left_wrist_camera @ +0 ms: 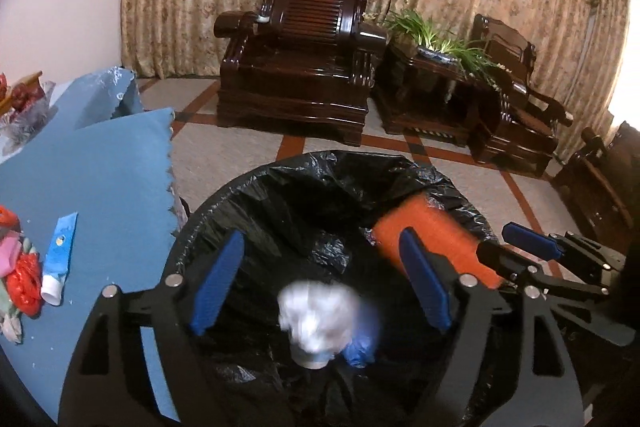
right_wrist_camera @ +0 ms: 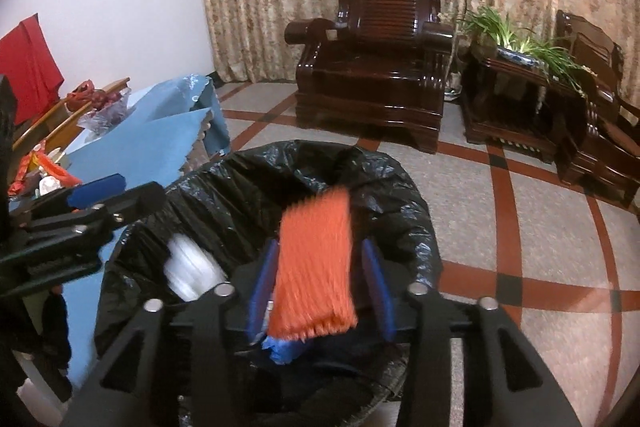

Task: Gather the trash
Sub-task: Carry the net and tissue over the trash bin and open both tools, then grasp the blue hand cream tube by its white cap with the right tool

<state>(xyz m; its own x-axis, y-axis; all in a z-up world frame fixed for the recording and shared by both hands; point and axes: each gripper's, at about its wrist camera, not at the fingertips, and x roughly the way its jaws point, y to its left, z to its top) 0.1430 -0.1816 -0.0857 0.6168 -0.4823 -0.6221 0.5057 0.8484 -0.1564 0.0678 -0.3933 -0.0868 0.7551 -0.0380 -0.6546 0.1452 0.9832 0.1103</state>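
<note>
A bin lined with a black bag (left_wrist_camera: 280, 179) stands beside the table. My left gripper (left_wrist_camera: 322, 239) hovers over its mouth, open. Below its fingers a white crumpled wad (left_wrist_camera: 316, 323) is blurred inside the bag, touching neither pad, with a blue scrap (left_wrist_camera: 360, 343) next to it. My right gripper (right_wrist_camera: 320, 245) is over the bin's right side (right_wrist_camera: 400, 187). An orange ribbed foam sleeve (right_wrist_camera: 316, 267) lies blurred between its blue pads, with a gap showing at the right pad. The left wrist view shows the sleeve (left_wrist_camera: 432, 231) against the bag's rim.
A table under a blue cloth (left_wrist_camera: 100, 187) is at the left, carrying a white-and-blue tube (left_wrist_camera: 60, 255) and red wrappers (left_wrist_camera: 24, 279). Dark wooden armchairs (left_wrist_camera: 296, 67) and a side table with a plant (left_wrist_camera: 436, 43) stand beyond on the tiled floor.
</note>
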